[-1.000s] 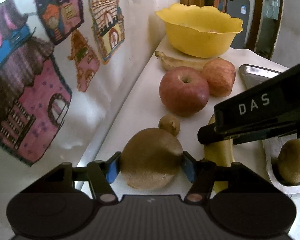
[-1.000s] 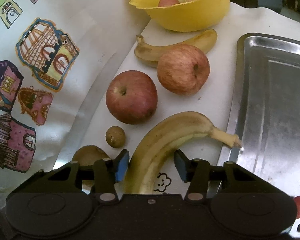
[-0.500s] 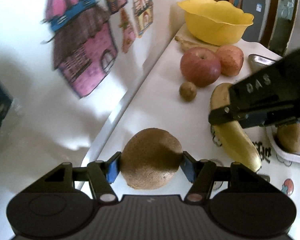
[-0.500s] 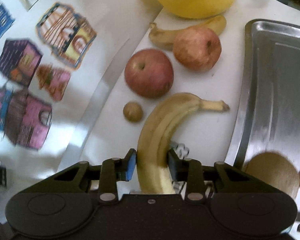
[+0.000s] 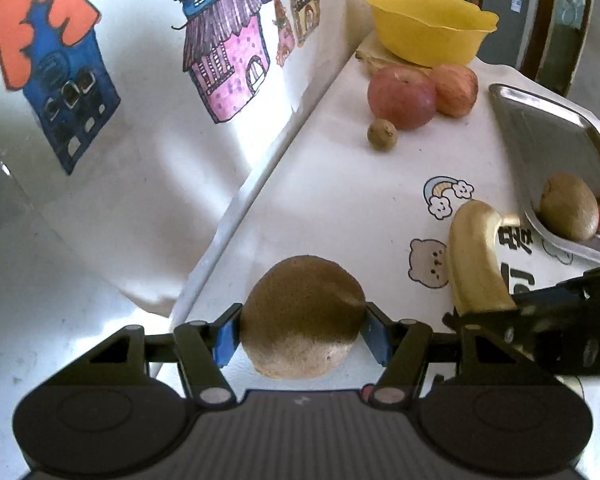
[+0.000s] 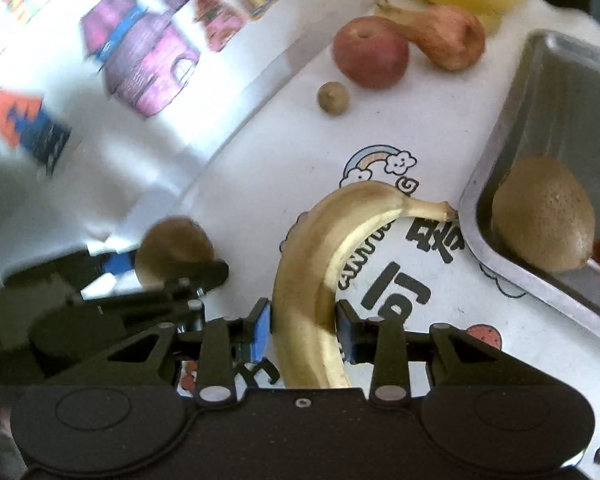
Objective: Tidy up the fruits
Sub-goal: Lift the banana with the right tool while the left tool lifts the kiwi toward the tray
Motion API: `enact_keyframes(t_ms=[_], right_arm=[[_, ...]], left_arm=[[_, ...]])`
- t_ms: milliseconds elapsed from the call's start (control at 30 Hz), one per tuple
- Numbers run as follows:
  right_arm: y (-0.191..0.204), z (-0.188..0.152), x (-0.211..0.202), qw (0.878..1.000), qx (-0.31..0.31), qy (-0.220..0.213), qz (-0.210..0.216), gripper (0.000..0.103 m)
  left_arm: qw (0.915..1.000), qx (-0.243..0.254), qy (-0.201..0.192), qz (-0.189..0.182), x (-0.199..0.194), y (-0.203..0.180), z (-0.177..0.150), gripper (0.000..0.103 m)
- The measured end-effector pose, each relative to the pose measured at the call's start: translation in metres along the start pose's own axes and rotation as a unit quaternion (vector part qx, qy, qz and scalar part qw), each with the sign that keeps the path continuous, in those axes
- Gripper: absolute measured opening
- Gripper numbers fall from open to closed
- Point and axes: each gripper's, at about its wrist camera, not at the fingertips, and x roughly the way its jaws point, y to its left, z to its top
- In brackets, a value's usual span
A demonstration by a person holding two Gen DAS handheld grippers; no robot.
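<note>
Left claw [image 5: 300, 334] around kiwi [image 5: 302, 316]

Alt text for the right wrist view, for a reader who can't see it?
The right gripper is shut on a banana whose stem points at a metal tray holding a kiwi. To its left, the left gripper holds another kiwi; apples lie beyond.

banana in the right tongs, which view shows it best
The right wrist view: the banana runs from stem tip to the right tongs closed on it. The left wrist view shows only its foreshortened upper part, the rest hidden behind the right tongs.
</note>
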Motion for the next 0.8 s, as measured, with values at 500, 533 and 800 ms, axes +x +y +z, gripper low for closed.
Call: enact_keyframes(t_ms=[500,533,800], right_arm=[[0.014,-0.023,0.011,0.988,-0.079,-0.112,-0.070,0.060],[0.013,-0.024,0.011,0.987,-0.083,-0.117,-0.070,0.061],[0.023,-0.039,0.016,0.978,-0.138,-0.136,-0.079,0.073]], left_arm=[[0.9998,0.019,-0.009,0.001,0.007,0.005,0.006,0.067],[0.9998,0.018,-0.009,0.001,0.007,0.006,0.006,0.067],[0.9998,0.016,-0.011,-0.004,0.006,0.005,0.005,0.063]])
